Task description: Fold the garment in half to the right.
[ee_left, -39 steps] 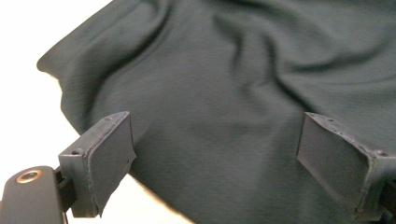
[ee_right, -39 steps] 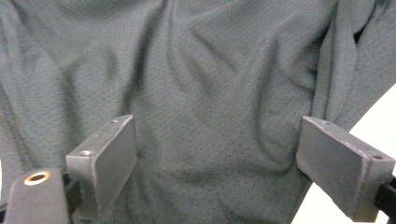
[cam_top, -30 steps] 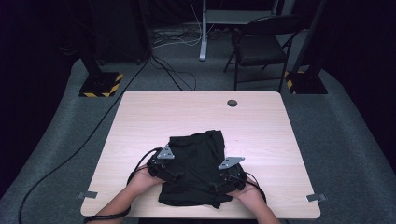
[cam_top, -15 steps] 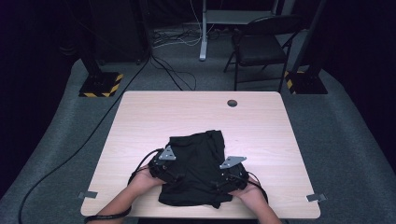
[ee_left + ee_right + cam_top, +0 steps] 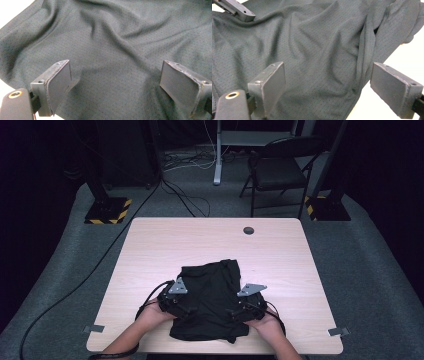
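I found no legible text, label, brand, number or sign in any view. The black mesh garment (image 5: 210,305) under my jaws carried no readable print or tag. The wooden table (image 5: 210,240) bore no marking. The yellow-and-black hazard stripes (image 5: 107,215) on the stand bases beyond the table formed a warning pattern without lettering.

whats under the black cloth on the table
The black cloth lies crumpled on the wooden table, whose bare top shows all around it. Both tongs, left and right, hover open above the fabric. Anything beneath its folds is covered and cannot be seen.
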`<state>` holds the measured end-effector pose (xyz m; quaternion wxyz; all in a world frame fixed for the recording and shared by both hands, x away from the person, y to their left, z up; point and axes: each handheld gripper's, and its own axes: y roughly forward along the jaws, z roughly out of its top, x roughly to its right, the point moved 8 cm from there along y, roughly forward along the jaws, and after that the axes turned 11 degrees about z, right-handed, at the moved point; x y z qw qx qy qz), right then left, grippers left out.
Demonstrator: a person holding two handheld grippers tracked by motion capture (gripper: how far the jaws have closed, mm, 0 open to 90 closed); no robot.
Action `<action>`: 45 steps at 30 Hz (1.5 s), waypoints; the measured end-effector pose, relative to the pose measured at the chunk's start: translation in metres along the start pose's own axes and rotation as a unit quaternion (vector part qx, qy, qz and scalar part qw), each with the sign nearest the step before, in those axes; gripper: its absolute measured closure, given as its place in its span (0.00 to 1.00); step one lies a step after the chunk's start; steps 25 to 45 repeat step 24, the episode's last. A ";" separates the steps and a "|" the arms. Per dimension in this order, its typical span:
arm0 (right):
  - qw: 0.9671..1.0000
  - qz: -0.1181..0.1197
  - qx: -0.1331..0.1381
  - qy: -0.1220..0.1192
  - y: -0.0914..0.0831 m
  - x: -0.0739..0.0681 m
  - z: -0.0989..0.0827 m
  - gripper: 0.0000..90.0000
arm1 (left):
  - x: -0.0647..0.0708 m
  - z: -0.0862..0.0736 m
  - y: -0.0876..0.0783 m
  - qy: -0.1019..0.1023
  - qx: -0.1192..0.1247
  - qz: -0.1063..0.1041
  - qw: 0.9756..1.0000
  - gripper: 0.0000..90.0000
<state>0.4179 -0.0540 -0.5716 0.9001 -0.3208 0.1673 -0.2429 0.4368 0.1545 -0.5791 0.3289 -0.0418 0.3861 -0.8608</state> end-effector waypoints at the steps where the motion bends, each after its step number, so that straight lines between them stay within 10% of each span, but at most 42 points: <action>1: 1.000 0.000 -0.001 -0.001 0.000 0.000 0.000 0.13 | -0.001 0.000 -0.001 -0.001 0.000 0.001 1.000 0.11; 22: 0.999 -0.016 0.025 0.037 -0.011 0.021 0.002 0.12 | -0.039 -0.013 -0.012 -0.085 0.009 0.036 0.996 0.11; 45: 0.999 -0.016 0.029 0.038 -0.012 0.021 0.003 0.12 | -0.040 -0.013 -0.012 -0.087 0.011 0.036 0.996 0.11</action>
